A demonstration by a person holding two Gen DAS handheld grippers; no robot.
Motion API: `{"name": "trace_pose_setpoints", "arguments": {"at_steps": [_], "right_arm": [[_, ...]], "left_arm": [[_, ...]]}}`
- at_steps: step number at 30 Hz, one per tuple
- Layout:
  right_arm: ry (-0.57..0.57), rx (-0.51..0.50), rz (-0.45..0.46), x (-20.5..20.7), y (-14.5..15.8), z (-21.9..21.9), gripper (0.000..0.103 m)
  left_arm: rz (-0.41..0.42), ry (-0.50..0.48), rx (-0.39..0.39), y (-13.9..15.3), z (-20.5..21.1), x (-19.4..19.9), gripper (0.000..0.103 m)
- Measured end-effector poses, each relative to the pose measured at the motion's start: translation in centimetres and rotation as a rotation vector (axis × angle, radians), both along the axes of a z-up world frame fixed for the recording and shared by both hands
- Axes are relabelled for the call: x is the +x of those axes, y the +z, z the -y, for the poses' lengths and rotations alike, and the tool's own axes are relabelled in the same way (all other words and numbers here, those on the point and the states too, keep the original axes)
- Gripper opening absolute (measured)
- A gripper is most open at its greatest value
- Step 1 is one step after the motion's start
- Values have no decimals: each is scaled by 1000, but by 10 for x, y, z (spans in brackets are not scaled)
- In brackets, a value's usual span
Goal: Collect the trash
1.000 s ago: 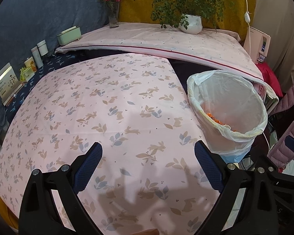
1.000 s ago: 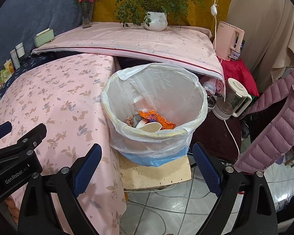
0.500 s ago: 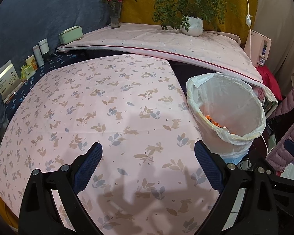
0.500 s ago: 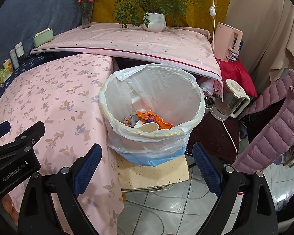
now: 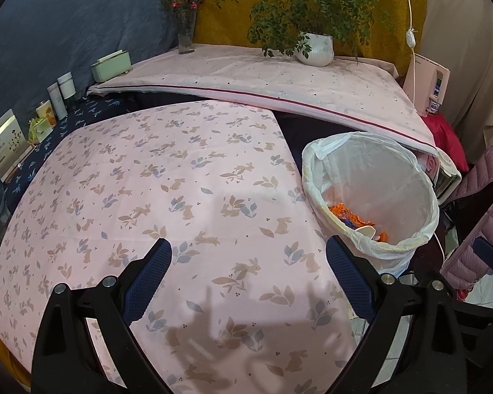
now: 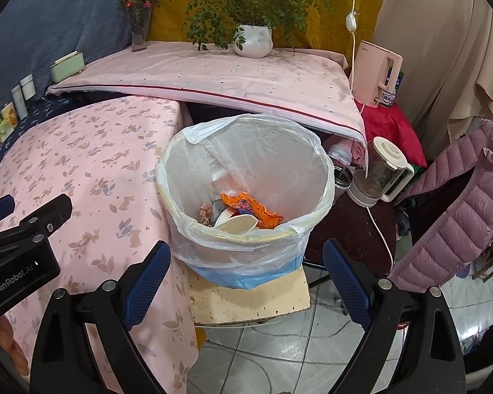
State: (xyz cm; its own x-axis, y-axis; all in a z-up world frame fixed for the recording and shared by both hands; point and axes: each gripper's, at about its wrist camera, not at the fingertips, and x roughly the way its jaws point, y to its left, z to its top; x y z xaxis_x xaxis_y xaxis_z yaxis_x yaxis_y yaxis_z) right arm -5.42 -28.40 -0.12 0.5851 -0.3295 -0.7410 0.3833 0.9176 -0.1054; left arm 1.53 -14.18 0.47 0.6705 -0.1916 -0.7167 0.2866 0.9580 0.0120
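I hold both grippers, left gripper (image 5: 248,279) and right gripper (image 6: 246,279), spread and empty; I should scan the pink rabbit-print tablecloth (image 5: 167,190) before leaving the white-lined plastic bin (image 6: 246,177) at its right edge.

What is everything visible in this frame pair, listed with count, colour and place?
trash bin: 1, white liner, beside the table on a cream board
orange wrapper: 1, orange, inside the bin
paper cup: 1, white, inside the bin
table: 1, pink leaf-print cloth, left of the bin
potted plant: 1, green in a white pot, rear shelf
flower vase: 1, red blooms, rear shelf
green box: 1, pale green, shelf corner
kettle: 1, clear and white, right of the bin
puffer jacket: 1, mauve, far right
left gripper: 1, black with blue pads, open above the table
right gripper: 1, same colours, open before the bin
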Motion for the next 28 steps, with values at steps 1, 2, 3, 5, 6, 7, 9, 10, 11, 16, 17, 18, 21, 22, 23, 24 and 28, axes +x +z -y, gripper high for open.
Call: {"name": "trace_pose_setpoints", "arguments": {"at_steps": [1, 2, 3, 5, 6, 7, 9, 10, 11, 16, 17, 18, 21, 22, 23, 24, 28], "right_arm": [[-1, 1, 1, 1, 0, 0, 90], [-2, 2, 2, 2, 0, 2, 90], [-2, 2, 1, 3, 0, 1, 90], [-3, 2, 1, 5, -1, 3, 90], [-3, 3, 0, 6, -2, 3, 90], [-3, 4, -2, 6, -2, 3, 90], [-4, 6, -3, 8, -3, 3, 90], [-4, 6, -3, 8, -3, 4, 90], [-5, 7, -3, 9, -4, 4, 90], [-4, 7, -4, 9, -3, 4, 90], [-4, 6, -4, 9, -4, 4, 90], [-4, 7, -4, 9, -3, 4, 90], [-5, 8, -5, 10, -4, 5, 90], [-5, 8, -6, 10, -5, 5, 90], [-6, 9, -7, 11, -4, 5, 90], [-6, 9, -7, 12, -6, 6, 90], [-6, 10, -7, 12, -6, 6, 90]], "left_arm": [[1, -2, 1, 0, 1, 1, 91], [2, -3, 2, 0, 2, 2, 91], [2, -3, 3, 0, 3, 2, 91], [1, -5, 5, -1, 5, 5, 91], [1, -5, 6, -2, 5, 5, 91], [0, -6, 7, -2, 6, 6, 91], [-2, -7, 8, -3, 8, 8, 91], [-2, -8, 9, -3, 8, 9, 91], [-2, -9, 10, -3, 8, 9, 91], [-5, -9, 13, -5, 10, 11, 91], [-6, -9, 12, -5, 10, 12, 91], [-8, -8, 13, -6, 10, 12, 91], [-17, -7, 10, -7, 11, 14, 91], [-20, -1, 14, -8, 11, 14, 91], [-19, 1, 13, -8, 11, 15, 91], [-17, 0, 10, -8, 11, 15, 91], [-21, 2, 8, -8, 10, 16, 91]]}}
